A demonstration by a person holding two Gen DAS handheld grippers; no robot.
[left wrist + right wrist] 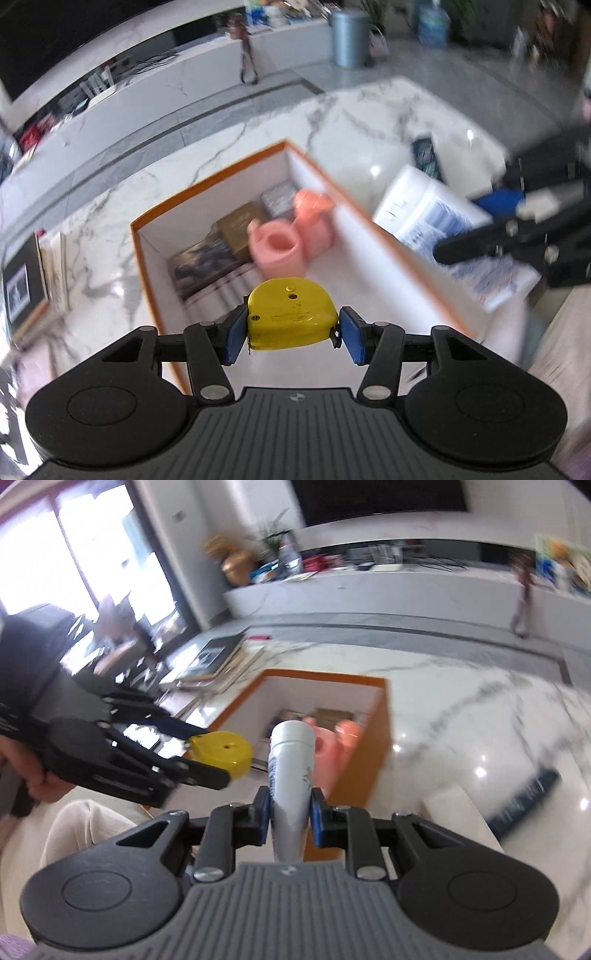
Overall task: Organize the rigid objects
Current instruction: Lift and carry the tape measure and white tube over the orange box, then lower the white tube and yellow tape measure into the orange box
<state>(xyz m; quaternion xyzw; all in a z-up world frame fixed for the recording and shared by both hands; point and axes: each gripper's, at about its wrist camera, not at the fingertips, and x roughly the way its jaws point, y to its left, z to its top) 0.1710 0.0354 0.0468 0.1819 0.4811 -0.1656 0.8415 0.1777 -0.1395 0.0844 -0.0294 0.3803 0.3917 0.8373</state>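
The yellow tape measure sits clamped in the half-open left tongs, above the orange box's near end. The right tongs, nearly closed, pinch a white tube beside that box, over the worktop.

Objects held above the orange box

A yellow tape measure and a white tube are held over the orange box; two pink cups are seen inside.
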